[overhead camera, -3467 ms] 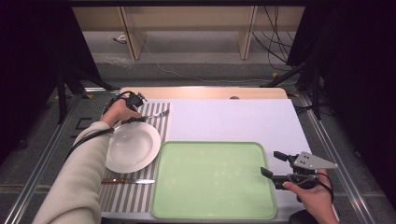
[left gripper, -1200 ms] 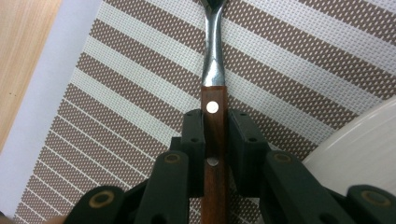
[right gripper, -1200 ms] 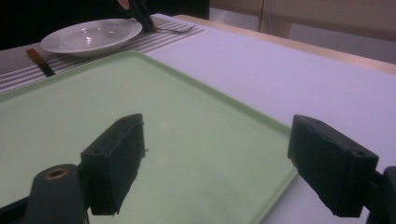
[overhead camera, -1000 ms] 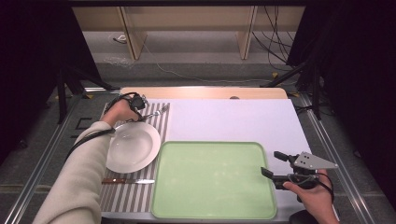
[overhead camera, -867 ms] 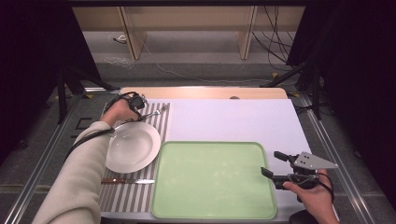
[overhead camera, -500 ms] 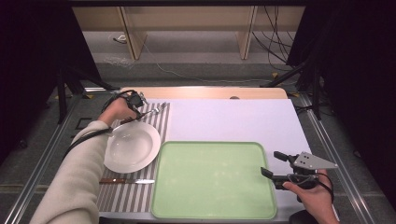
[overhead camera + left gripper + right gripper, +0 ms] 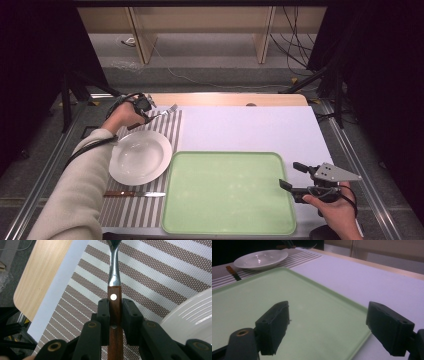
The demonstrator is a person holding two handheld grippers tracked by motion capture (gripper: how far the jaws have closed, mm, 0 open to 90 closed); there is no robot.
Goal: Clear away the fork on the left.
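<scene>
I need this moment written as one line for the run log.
left gripper: shut on fork handle, over striped mat | right gripper: open, at green tray edge | plate, knife: on mat

Your left arm wears a cream sleeve (image 7: 75,195). Both grippers have black jaws with small screws; brass-ringed pivots sit behind them. A grey three-cornered plate (image 7: 334,172) tops your right gripper (image 7: 293,175), cable trailing behind.
</scene>
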